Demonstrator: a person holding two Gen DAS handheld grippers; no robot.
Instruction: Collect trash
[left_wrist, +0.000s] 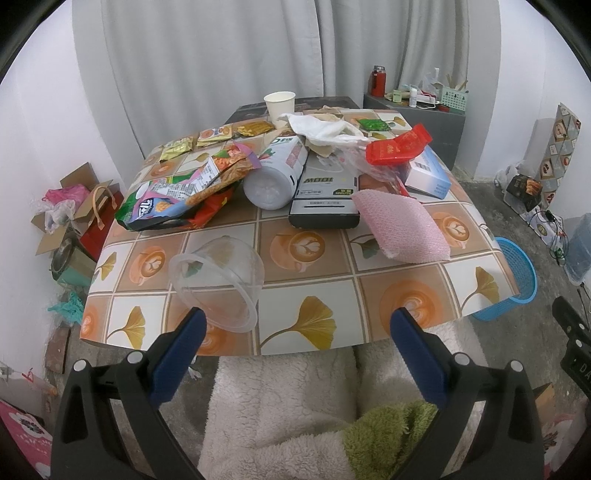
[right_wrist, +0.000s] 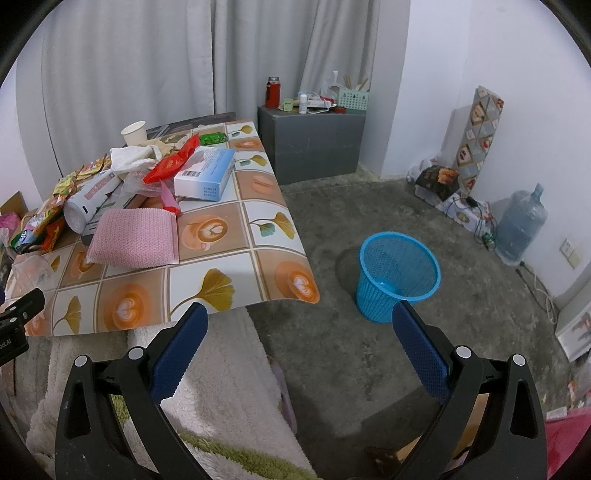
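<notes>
A low table (left_wrist: 332, 295) with a patterned cloth carries scattered trash. A clear plastic bowl (left_wrist: 218, 280) lies on its side near the front edge. Behind it are snack bags (left_wrist: 184, 192), a white bottle (left_wrist: 277, 173) on its side, a pink bubble-wrap pouch (left_wrist: 399, 225), a red wrapper (left_wrist: 399, 144), a tissue box (left_wrist: 428, 173), crumpled white paper (left_wrist: 325, 129) and a paper cup (left_wrist: 279, 103). My left gripper (left_wrist: 299, 321) is open just in front of the table edge, its left finger by the bowl. My right gripper (right_wrist: 299, 314) is open and empty, between the table corner and a blue mesh bin (right_wrist: 397, 275) on the floor.
A grey cabinet (right_wrist: 314, 144) with a red flask (right_wrist: 273, 92) stands behind the table. A water jug (right_wrist: 521, 221) and cables sit by the right wall. Cardboard boxes and bags (left_wrist: 74, 210) crowd the floor left of the table. A fleecy blanket (left_wrist: 280, 406) lies below the grippers.
</notes>
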